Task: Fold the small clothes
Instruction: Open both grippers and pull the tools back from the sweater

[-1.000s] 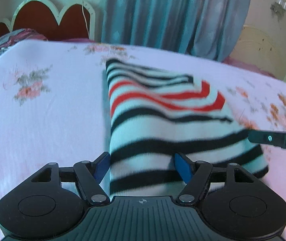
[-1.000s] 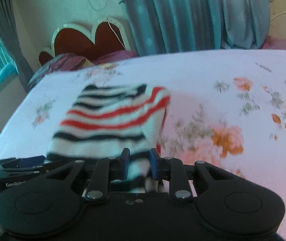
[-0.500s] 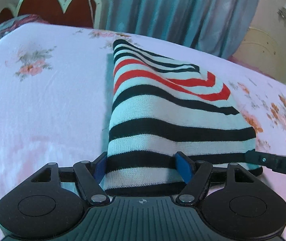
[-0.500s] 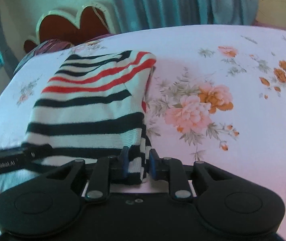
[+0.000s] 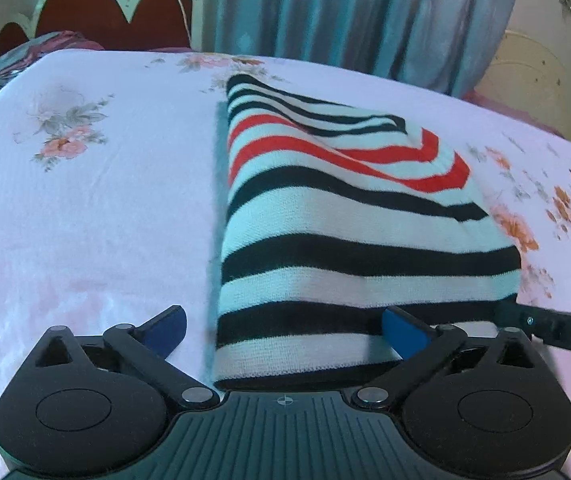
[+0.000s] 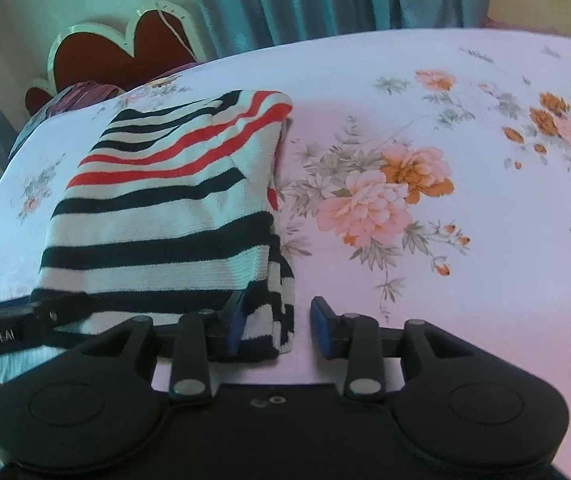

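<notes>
Bed point(image 5: 85, 200): covered by a pale floral sheet, headboard point(image 5: 117, 16) at the far end, curtain point(image 5: 345, 12) behind. Top point(image 5: 345, 240): striped black, white and red, folded, lying flat on the bed near its middle, near edge toward both grippers. Left gripper point(image 5: 283, 330): jaws spread wide, straddling the top's near left corner, gripping nothing. Right gripper point(image 6: 277, 326): jaws parted, the top's near right corner lying between them against the left pad, clear of the right pad; not clamped.
</notes>
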Demonstrator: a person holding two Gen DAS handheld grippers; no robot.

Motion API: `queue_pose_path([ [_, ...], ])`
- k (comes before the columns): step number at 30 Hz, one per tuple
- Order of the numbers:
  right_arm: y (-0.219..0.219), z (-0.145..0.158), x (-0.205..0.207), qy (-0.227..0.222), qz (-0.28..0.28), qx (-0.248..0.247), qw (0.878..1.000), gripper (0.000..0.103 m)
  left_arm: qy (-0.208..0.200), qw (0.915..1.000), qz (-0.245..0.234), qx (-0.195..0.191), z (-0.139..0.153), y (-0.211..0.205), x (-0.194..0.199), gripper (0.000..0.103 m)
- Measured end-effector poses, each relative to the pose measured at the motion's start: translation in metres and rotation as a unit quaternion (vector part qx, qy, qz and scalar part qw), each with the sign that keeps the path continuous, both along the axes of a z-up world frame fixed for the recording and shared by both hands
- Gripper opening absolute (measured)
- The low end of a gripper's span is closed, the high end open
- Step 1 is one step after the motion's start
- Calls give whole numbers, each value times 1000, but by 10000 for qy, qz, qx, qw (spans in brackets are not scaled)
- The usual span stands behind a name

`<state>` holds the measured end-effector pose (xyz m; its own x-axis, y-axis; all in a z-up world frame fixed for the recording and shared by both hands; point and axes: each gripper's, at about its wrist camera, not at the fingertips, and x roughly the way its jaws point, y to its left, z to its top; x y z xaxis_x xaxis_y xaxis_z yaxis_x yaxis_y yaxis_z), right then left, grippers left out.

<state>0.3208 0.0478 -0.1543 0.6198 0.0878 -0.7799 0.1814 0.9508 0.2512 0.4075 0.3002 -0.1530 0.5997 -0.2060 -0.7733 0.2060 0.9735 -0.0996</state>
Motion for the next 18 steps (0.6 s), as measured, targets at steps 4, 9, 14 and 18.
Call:
queue_pose_path([
  [4,1,5,2,32,1,-92,10000,39,279,9995,138,-54,-1,1,7,103],
  [9,5,33,5,-432,-47,-229,9988,39,439,9983,390,-6,0,2,14,103],
  [14,18,34,31,-431,56,-802,9958,38,-65,9982,201,568,9,-10,10,103],
  [18,17,16,42,-171,18,-888,9959,45,-149,9984,434,324,9,-4,9,103],
])
